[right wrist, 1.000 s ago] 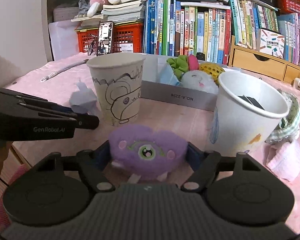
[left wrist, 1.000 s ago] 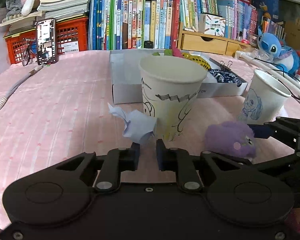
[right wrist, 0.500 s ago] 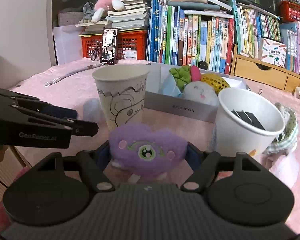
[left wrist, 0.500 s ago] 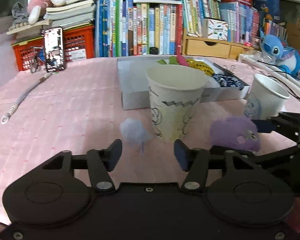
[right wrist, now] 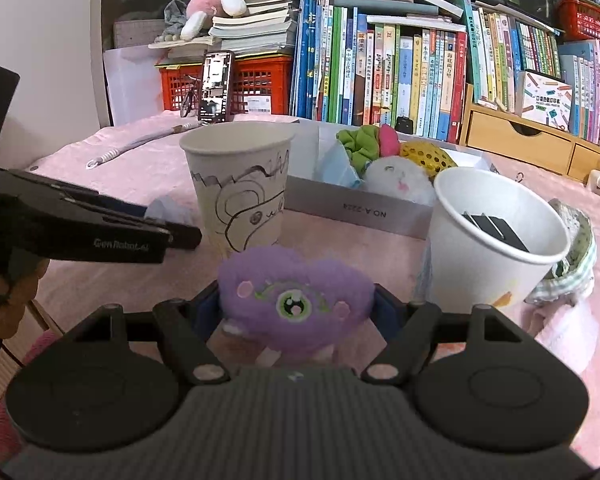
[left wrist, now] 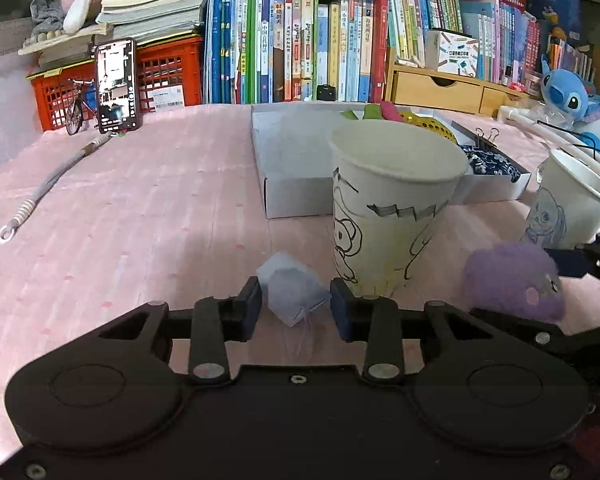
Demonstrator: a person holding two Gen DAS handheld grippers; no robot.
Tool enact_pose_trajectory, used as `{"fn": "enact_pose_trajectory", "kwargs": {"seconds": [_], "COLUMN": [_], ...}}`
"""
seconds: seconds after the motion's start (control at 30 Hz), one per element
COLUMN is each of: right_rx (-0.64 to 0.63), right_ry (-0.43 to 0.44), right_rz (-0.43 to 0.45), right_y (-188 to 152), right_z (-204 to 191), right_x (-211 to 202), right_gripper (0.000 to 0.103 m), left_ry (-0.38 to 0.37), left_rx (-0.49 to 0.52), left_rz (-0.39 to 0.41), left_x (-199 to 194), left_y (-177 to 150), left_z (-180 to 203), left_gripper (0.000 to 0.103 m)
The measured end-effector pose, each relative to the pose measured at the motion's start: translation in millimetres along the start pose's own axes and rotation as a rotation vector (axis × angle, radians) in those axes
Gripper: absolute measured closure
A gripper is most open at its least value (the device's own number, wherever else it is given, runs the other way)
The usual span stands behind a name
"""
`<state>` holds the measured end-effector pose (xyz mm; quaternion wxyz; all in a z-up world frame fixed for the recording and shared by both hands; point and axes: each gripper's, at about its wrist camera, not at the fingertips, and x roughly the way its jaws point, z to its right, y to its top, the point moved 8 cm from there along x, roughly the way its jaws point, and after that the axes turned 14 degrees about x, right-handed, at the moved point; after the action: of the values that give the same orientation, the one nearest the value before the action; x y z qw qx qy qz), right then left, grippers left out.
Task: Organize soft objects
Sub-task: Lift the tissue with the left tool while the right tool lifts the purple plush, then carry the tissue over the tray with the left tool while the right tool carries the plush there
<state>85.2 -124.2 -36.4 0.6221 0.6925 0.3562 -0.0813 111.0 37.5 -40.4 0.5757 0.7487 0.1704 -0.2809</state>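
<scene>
My left gripper [left wrist: 296, 306] is open, its fingers on either side of a crumpled pale blue face mask [left wrist: 294, 292] that lies on the pink tablecloth beside a drawn-on paper cup [left wrist: 396, 204]. My right gripper [right wrist: 296, 308] is shut on a purple plush toy [right wrist: 296, 296] with one green eye, held low in front of the same cup [right wrist: 240, 184]. The plush also shows in the left wrist view [left wrist: 512, 280]. A grey cardboard box [right wrist: 360, 210] behind the cups holds several soft items.
A second paper cup [right wrist: 496, 236] with black clips inside stands at the right. Folded cloths [right wrist: 572, 264] lie beside it. A phone [left wrist: 116, 84], a red crate [left wrist: 164, 76], books and a Stitch plush [left wrist: 576, 104] line the back edge. A coiled cable [left wrist: 48, 188] lies at left.
My left gripper let go of the blue mask, which dropped to the table, then moved in around it again with its fingers narrowing. My right gripper kept hold of the purple plush.
</scene>
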Motion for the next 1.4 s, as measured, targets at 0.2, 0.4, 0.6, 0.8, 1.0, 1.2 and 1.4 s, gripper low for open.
{"fn": "enact_pose_trajectory", "kwargs": {"seconds": [0.2, 0.4, 0.6, 0.8, 1.0, 1.2, 1.4], "right_rx": [-0.015, -0.036, -0.041, -0.025, 0.015, 0.038, 0.089], "right_ry": [0.024, 0.045, 0.079, 0.113, 0.112, 0.058, 0.022], "right_rz": [0.032, 0.07, 0.109, 0.14, 0.178, 0.197, 0.182], "right_y": [8, 24, 40, 58, 87, 118, 149], "right_z": [-7, -14, -22, -25, -13, 9, 38], "right_x": [-9, -22, -38, -51, -59, -54, -43], "right_gripper": [0.026, 0.026, 0.026, 0.026, 0.026, 0.026, 0.026], "left_ry": [0.017, 0.047, 0.038, 0.017, -0.009, -0.048, -0.088], "left_rx": [0.003, 0.001, -0.012, -0.008, 0.007, 0.009, 0.018], "left_rz": [0.03, 0.08, 0.123, 0.156, 0.178, 0.188, 0.181], "left_x": [-18, -39, -51, -56, -55, -47, -32], "left_y": [7, 29, 54, 78, 102, 134, 175], "left_z": [-9, -24, -33, -34, -31, -28, -24], "left_gripper": [0.068, 0.068, 0.068, 0.068, 0.068, 0.068, 0.068]}}
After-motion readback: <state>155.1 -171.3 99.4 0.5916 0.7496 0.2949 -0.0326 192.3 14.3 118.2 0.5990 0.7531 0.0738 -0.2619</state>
